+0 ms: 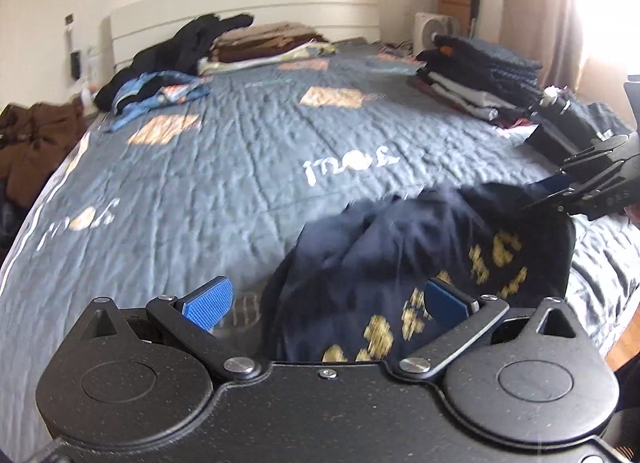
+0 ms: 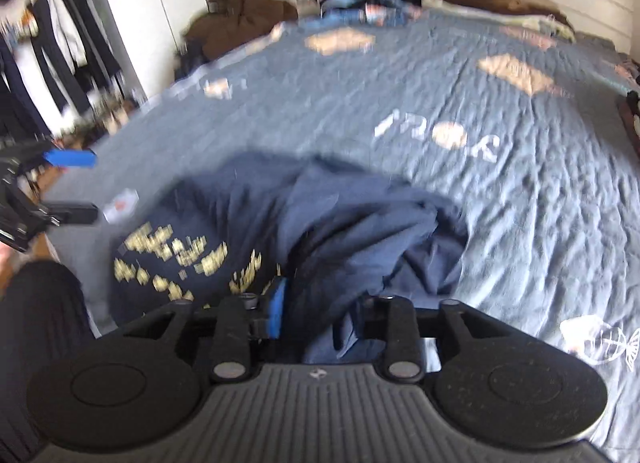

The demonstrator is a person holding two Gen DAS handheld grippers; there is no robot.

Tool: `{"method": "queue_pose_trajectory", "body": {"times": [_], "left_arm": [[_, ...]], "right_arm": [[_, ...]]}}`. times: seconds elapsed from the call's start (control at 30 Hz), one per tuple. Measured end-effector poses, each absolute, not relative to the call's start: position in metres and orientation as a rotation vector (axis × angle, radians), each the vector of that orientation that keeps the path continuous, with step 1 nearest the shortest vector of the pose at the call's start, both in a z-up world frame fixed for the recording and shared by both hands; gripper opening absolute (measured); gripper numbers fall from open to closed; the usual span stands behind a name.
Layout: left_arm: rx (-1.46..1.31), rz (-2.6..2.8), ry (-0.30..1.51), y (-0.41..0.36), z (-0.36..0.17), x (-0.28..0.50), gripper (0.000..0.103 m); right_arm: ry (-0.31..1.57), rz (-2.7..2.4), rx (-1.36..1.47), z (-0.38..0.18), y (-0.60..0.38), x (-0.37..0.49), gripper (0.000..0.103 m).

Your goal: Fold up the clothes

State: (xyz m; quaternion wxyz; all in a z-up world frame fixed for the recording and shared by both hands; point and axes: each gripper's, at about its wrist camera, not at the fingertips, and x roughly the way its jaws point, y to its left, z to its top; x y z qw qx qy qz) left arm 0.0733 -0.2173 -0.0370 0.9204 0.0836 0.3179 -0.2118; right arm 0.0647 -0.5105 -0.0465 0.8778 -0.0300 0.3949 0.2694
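Note:
A crumpled navy garment (image 1: pixel 380 247) with yellow print lies at the near edge of the grey-blue quilted bed (image 1: pixel 200 167). My left gripper (image 1: pixel 326 301) is open wide just above it. One blue pad sits over the print and the other over bare quilt. In the right wrist view the navy garment (image 2: pixel 340 223) bunches between the parted jaws of my right gripper (image 2: pixel 316 315). A fold covers its right finger, and only the left blue pad (image 2: pixel 278 307) shows. The right gripper (image 1: pixel 544 189) also appears at the garment's far right corner. The left gripper (image 2: pixel 80 185) is open at the left edge.
A stack of folded clothes (image 1: pixel 480 71) sits at the bed's back right, in front of a white fan (image 1: pixel 436 29). Black and blue garments (image 1: pixel 160 91) lie at the back left. A brown heap (image 1: pixel 28 135) is beside the bed, and a clothes rack (image 2: pixel 48 63) stands beyond it.

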Motion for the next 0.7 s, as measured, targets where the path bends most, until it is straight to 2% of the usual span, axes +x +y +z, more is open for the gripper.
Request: {"method": "queue_pose_trajectory", "body": {"times": [0.03, 0.1, 0.17, 0.3, 0.37, 0.43, 0.5, 0.57, 0.6, 0.63, 0.67, 0.7], "left_arm": [[0.168, -0.444, 0.632, -0.222, -0.033, 0.078, 0.103], [0.163, -0.454, 0.591, -0.234, -0.030, 0.089, 0.103], [0.154, -0.463, 0.567, -0.244, -0.038, 0.102, 0.103], [0.116, -0.506, 0.584, -0.262, -0.058, 0.125, 0.102], [0.151, -0.509, 0.627, -0.273, -0.069, 0.135, 0.095], [0.190, -0.499, 0.674, -0.282, -0.081, 0.144, 0.079], [0.229, -0.482, 0.733, -0.290, -0.092, 0.153, 0.077], [0.237, -0.511, 0.772, -0.293, -0.102, 0.151, 0.062], [0.241, -0.525, 0.792, -0.294, -0.107, 0.149, 0.042], [0.245, -0.513, 0.787, -0.294, -0.109, 0.143, 0.028], [0.249, -0.501, 0.782, -0.294, -0.111, 0.137, 0.024], [0.259, -0.509, 0.775, -0.295, -0.112, 0.130, 0.013]], "right_arm": [[0.782, 0.567, -0.062, -0.039, -0.515, 0.063, 0.051], [0.694, 0.556, -0.096, -0.031, -0.518, 0.060, 0.079], [0.612, 0.545, -0.124, -0.024, -0.522, 0.058, 0.088], [0.635, 0.509, -0.028, -0.038, -0.532, 0.085, 0.089], [0.663, 0.531, 0.019, -0.049, -0.537, 0.096, 0.089], [0.689, 0.551, 0.060, -0.060, -0.541, 0.106, 0.089], [0.704, 0.533, 0.020, -0.070, -0.539, 0.111, 0.089], [0.727, 0.546, 0.016, -0.078, -0.538, 0.115, 0.089], [0.736, 0.555, 0.025, -0.081, -0.537, 0.117, 0.089], [0.744, 0.564, 0.034, -0.084, -0.536, 0.119, 0.089], [0.752, 0.576, 0.041, -0.088, -0.536, 0.121, 0.089], [0.766, 0.585, 0.044, -0.091, -0.536, 0.123, 0.089]]}}
